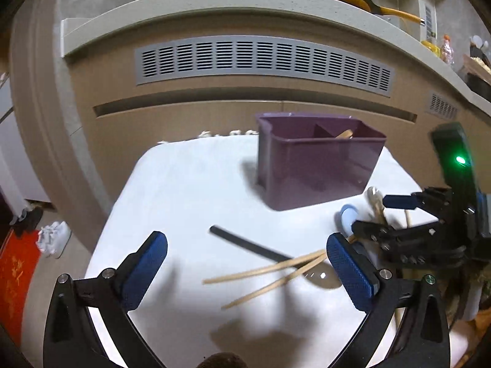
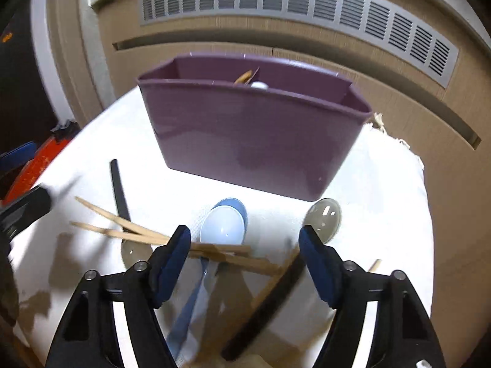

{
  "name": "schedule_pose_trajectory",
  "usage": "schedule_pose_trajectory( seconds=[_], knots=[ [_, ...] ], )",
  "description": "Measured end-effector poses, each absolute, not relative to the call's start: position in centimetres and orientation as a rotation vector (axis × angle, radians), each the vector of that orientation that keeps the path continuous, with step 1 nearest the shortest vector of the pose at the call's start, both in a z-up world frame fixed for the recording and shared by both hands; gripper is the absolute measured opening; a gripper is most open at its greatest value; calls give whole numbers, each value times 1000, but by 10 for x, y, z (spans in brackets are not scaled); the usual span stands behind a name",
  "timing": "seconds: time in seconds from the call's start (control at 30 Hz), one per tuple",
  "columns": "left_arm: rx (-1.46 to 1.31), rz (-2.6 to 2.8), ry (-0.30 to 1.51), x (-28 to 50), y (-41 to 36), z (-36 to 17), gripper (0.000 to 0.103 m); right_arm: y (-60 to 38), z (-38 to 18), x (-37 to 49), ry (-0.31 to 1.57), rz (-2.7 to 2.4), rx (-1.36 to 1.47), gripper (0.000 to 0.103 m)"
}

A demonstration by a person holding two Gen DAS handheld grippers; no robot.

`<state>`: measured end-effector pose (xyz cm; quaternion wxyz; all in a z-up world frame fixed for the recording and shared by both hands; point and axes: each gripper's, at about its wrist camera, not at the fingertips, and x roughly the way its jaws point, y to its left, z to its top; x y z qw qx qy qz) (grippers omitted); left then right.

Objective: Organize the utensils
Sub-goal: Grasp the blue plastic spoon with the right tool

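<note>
Both grippers hang with fingers spread and empty, the left gripper (image 1: 245, 271) over wooden chopsticks (image 1: 264, 273), the right gripper (image 2: 244, 253) over a blue spoon (image 2: 224, 222) before the purple organizer (image 2: 254, 135) on the white worktop (image 1: 184, 184). Light, stiff and likely slippery, the spoon seems best pinched across its handle.

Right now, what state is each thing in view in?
Purple organizer: upright on the white cloth, a few utensils already inside.
Blue spoon: lying loose, bowl up.
Wooden chopsticks: scattered, crossing each other.
Black-handled spoon: lying flat under the chopsticks.
Grey spoon: lying beside the organizer.
Left tool: open, empty.
Right tool: open, gripping nothing.
</note>
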<state>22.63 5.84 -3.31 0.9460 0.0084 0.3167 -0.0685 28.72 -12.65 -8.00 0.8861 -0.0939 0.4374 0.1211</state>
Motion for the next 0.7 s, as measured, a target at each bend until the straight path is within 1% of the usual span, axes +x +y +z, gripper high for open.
schedule_pose_trajectory(
  seconds=[0.1, 0.17, 0.2, 0.23, 0.27, 0.3, 0.47, 0.7],
  knots=[
    [-23, -149, 665, 221, 69, -40, 103, -118, -88, 297, 937, 224, -177, 65],
    [-44, -155, 678, 222, 71, -42, 103, -111, -94, 303, 964, 217, -182, 57],
    [-53, -160, 687, 222, 74, -45, 103, -109, -95, 304, 973, 211, -189, 55],
    [-60, -170, 696, 222, 76, -47, 103, -107, -98, 305, 989, 207, -202, 51],
    [-68, -182, 702, 223, 77, -48, 103, -105, -100, 305, 1000, 208, -210, 42],
    [-74, -194, 707, 224, 76, -49, 103, -105, -100, 305, 1011, 209, -219, 36],
    [-70, -272, 738, 226, 64, -54, 103, -109, -83, 292, 980, 249, -231, 35],
    [-41, -349, 734, 220, 34, -50, 103, -133, -35, 267, 871, 298, -196, 35]
  ],
)
